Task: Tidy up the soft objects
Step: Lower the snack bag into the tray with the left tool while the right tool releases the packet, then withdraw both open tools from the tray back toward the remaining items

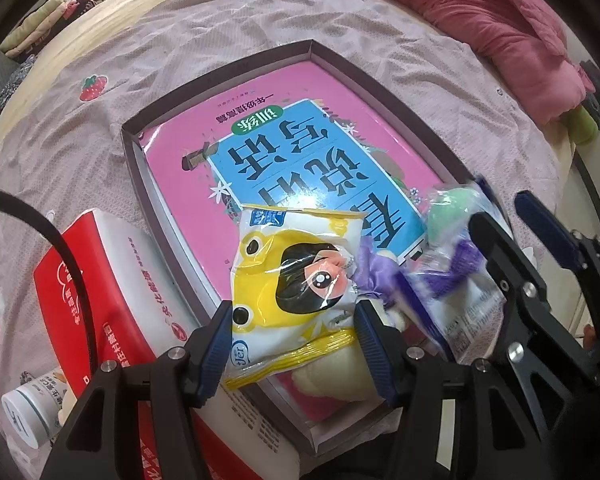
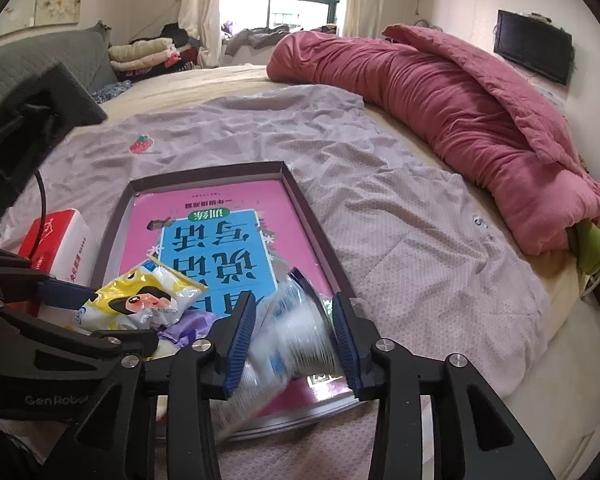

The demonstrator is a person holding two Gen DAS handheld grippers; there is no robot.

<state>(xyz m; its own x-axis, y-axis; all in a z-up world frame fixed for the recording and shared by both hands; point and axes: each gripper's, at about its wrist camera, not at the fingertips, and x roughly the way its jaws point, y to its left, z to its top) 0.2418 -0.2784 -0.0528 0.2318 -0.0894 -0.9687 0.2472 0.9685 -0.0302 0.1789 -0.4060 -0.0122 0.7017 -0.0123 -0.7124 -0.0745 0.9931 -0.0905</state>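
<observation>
Left wrist view: the left gripper (image 1: pixel 294 328) points steeply down over a shallow dark-rimmed box (image 1: pixel 134 168) on the bed, its blue pads pressed on both sides of a yellow-and-white toy packet (image 1: pixel 292 276), roughly half open around it. The packet's lower end is cut off behind the gripper's frame. Under it, a purple soft thing (image 1: pixel 374 264) and a pale plush shape (image 1: pixel 332 376) are mostly covered, and what they are is hard to tell. A pink book (image 1: pixel 308 160) fills the box floor. At near left a red-and-white carton (image 1: pixel 112 284) and a small white jar (image 1: pixel 32 408) lie half hidden by the gripper. To the right, the right gripper (image 1: pixel 496 220) sits beside a blurred clear packet (image 1: pixel 456 264) with green and purple inside.

Right wrist view: the right gripper (image 2: pixel 296 332) stands partly open with that clear packet (image 2: pixel 288 340) between its pads, smeared by motion; whether the pads touch it cannot be told. No earlier view is given. The left gripper (image 2: pixel 72 296) enters from the left, partly covering the yellow packet. A red quilt (image 2: pixel 440 104) lies along the far right of the bed (image 2: pixel 420 240).
</observation>
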